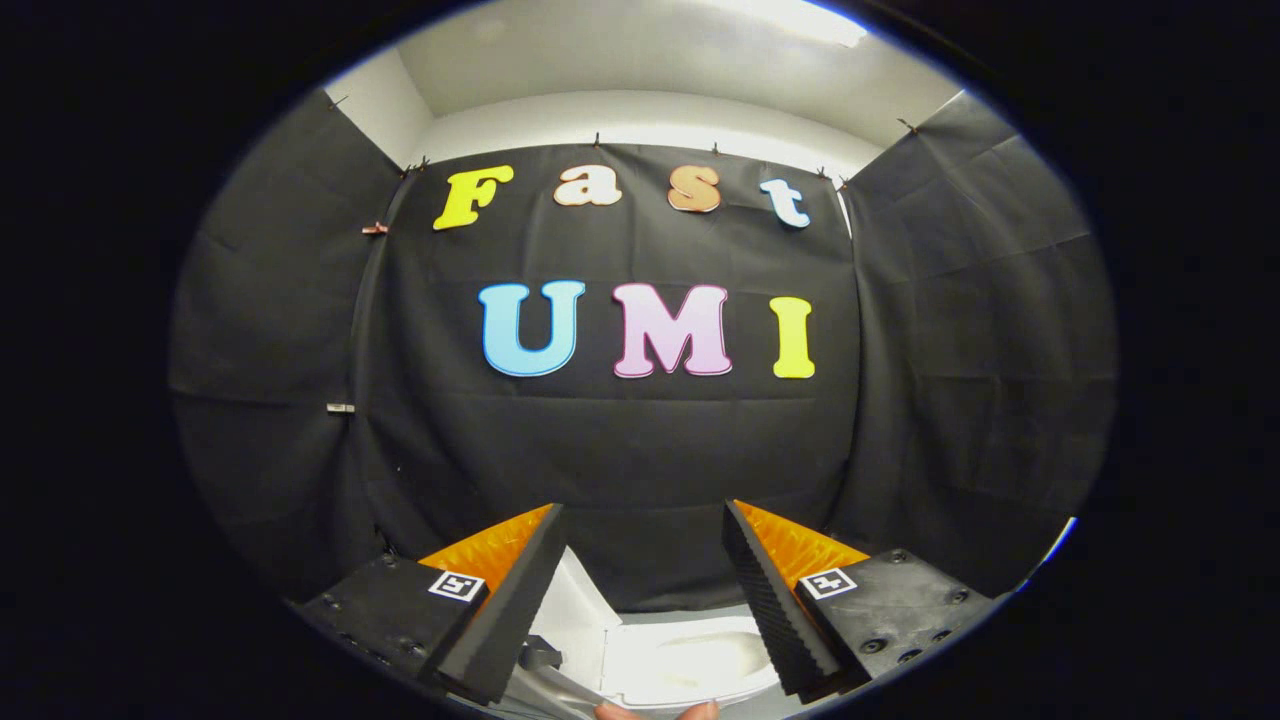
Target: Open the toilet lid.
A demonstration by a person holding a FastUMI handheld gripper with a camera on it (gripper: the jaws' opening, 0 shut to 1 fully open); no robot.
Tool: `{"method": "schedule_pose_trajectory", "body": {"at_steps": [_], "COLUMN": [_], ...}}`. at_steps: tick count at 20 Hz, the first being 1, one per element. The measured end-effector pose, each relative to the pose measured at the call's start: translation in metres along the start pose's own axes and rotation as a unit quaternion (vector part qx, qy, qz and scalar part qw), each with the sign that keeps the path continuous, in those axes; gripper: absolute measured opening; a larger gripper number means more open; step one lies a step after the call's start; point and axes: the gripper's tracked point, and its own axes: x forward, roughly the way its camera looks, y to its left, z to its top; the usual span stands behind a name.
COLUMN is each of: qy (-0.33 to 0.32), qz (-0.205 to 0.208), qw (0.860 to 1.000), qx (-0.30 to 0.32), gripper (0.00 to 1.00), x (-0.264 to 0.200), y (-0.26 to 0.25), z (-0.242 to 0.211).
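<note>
While tool [645,560] gapes, toilet [690,660] below, lid [575,615] raised

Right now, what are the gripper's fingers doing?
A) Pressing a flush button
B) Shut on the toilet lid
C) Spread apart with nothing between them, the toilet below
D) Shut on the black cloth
C: the gripper has its fingers wide apart, holding nothing, with the white toilet low down between and beyond them, in front of the black cloth wall.
</note>
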Motion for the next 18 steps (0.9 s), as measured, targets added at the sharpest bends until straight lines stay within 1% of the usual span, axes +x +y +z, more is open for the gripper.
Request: {"method": "schedule_pose_trajectory", "body": {"at_steps": [7, 13, 15, 18], "qy": [-0.009, -0.007, 0.005, 0.002], "qz": [-0.020, -0.024, -0.021, -0.014], "qw": [1.000, 1.000, 1.000, 1.000], "qx": [0.003, 0.000, -0.009, -0.005], "gripper": [0.98, 0.98, 0.98, 0.98], "x": [-0.006, -0.004, -0.003, -0.007], "y": [-0.033, -0.036, -0.036, -0.034], "z": [0.014, 0.016, 0.011, 0.015]}}
